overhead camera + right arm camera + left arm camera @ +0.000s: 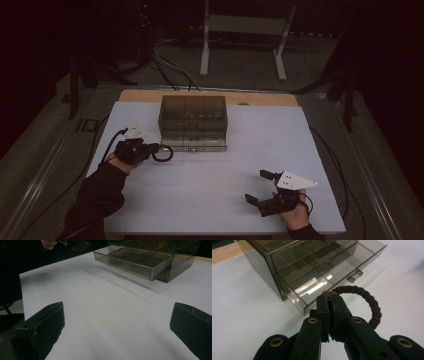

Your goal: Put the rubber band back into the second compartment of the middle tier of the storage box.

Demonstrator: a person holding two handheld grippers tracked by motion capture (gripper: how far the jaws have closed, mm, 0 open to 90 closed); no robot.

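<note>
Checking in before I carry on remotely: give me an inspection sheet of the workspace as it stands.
Surface: white table top, bare in front.
Job's things: dark braided hair tie; smoked clear drawer box, bottom drawer pulled out, something small inside.
Clutter: nothing seen.
Grippers: left gripper shut on the hair tie beside the drawer; right gripper open, nothing between its jaws.
Cables: one trails from each gripper; more lie on the floor behind.
Surroundings: dark room, white frame stand beyond the table.
</note>
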